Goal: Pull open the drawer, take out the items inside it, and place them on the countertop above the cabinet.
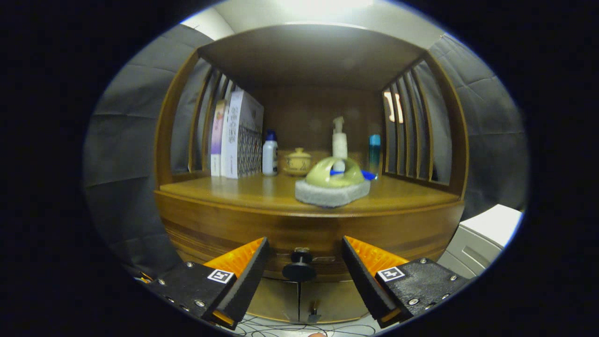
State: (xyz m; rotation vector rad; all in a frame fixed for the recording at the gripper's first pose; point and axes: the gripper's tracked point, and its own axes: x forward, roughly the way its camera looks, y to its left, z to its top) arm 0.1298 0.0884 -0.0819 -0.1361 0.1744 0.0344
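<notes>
A wooden cabinet fills the scene, with a drawer front [224, 234] under its countertop [224, 192]. The drawer's black round knob [299, 269] sits between my two fingers, a little beyond the fingertips. My gripper [305, 250] is open, its orange-and-black fingers [243, 262] spread wide on either side of the knob and touching nothing. On the countertop, near its front edge, rests a green-handled scrubber with a grey sponge base [333, 185]. The drawer looks shut; its contents are hidden.
At the back of the countertop stand boxes [238, 135], a white bottle with a blue cap [270, 157], a small yellow lidded pot [297, 161], a pump bottle [339, 140] and a blue-capped bottle [374, 154]. Slatted wooden sides flank the shelf. A white appliance [482, 238] stands at the right. Cabinet doors [281, 299] lie below the drawer.
</notes>
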